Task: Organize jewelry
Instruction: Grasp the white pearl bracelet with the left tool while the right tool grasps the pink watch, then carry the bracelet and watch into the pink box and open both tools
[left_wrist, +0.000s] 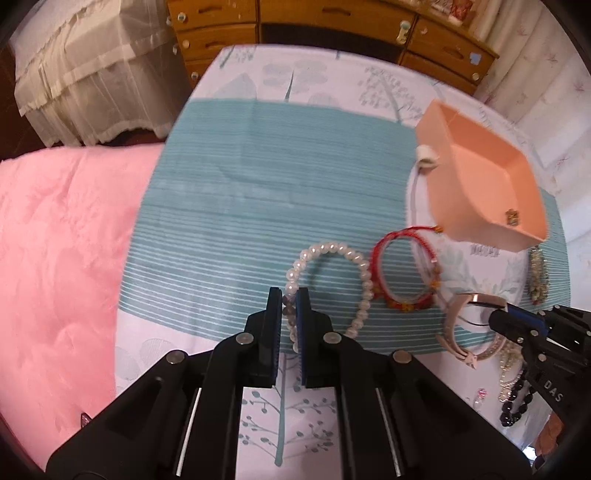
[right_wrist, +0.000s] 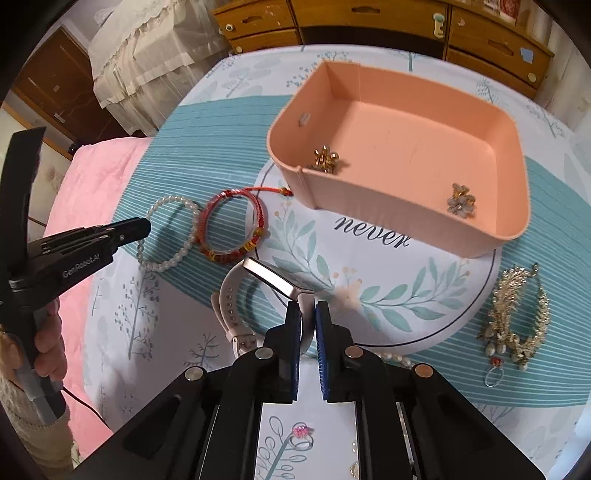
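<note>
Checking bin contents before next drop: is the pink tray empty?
Not empty. The pink tray holds two small flower-shaped pieces: a gold one near its left wall, a pale one near its front wall. Rest of the floor is bare.

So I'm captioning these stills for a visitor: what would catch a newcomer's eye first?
Probably the peach tray at the far side of the patterned cloth, holding two small gold flower pieces. Nearer, the left gripper is shut on the pearl bracelet, with the red bracelet beside it, and the right gripper is shut on the watch.

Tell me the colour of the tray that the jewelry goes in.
Peach-pink, plain all over. The tray shows best in the right wrist view.
</note>
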